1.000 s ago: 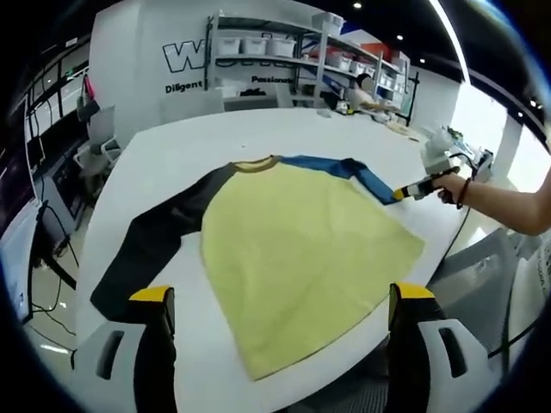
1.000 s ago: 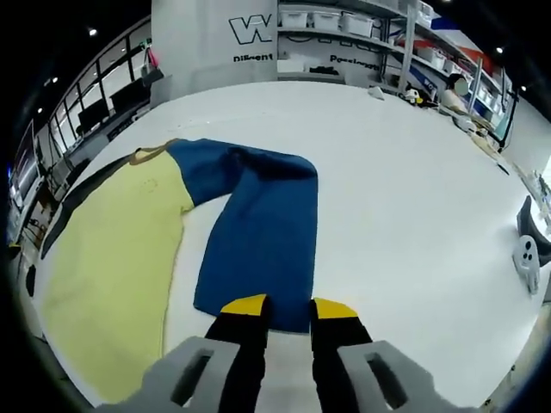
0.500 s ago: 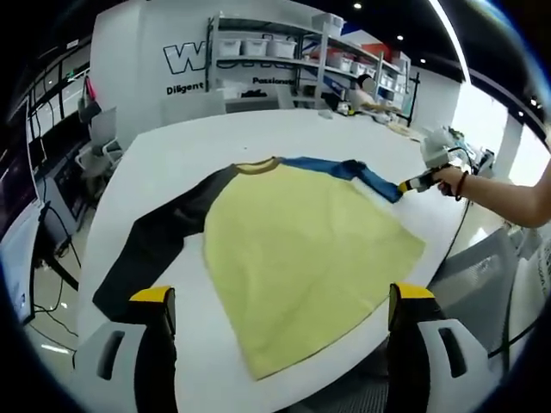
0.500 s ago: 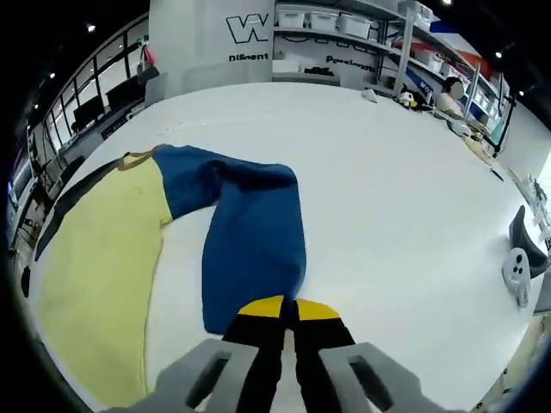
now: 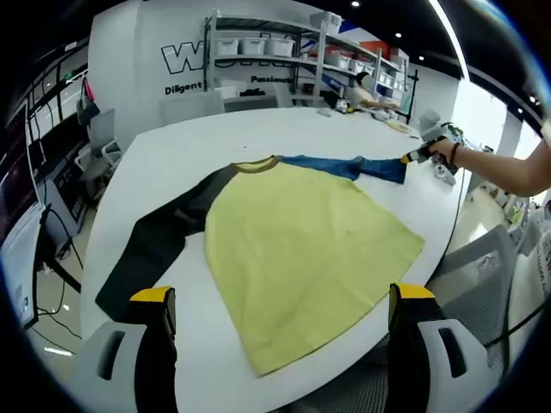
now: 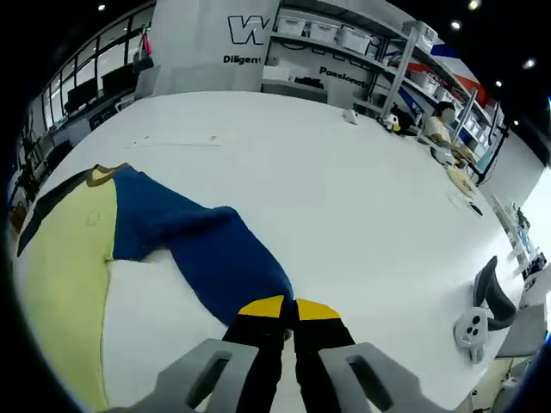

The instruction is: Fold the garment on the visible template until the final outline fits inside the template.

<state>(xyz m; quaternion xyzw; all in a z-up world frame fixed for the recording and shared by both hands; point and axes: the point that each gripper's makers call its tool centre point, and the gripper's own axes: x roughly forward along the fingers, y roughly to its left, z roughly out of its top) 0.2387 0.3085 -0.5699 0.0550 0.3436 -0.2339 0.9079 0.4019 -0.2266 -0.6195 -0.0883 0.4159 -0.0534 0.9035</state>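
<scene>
A long-sleeved shirt with a pale yellow body [image 5: 301, 249] lies flat on the white table [image 5: 172, 155]. Its dark sleeve [image 5: 159, 237] stretches toward the near left; its blue sleeve [image 5: 353, 166] runs out to the right. My right gripper [image 6: 288, 307] is shut on the end of the blue sleeve [image 6: 207, 249], which is pulled out straight from the shoulder. The same gripper [image 5: 419, 155], held by a person's hand, appears at the far right in the left gripper view. My left gripper [image 5: 282, 301] stands open above the shirt's near hem, holding nothing.
Shelves with white bins [image 5: 267, 47] line the back wall. A grey chair [image 5: 469, 292] stands at the table's right edge, and office chairs [image 5: 99, 138] are at the left. A dark and white device [image 6: 478, 314] rests on the table at the right. A person [image 6: 441, 120] sits far back.
My right gripper closed on the blue sleeve's end and drew it outward, unfolding the bent sleeve into a straight line. The left gripper stayed still and open.
</scene>
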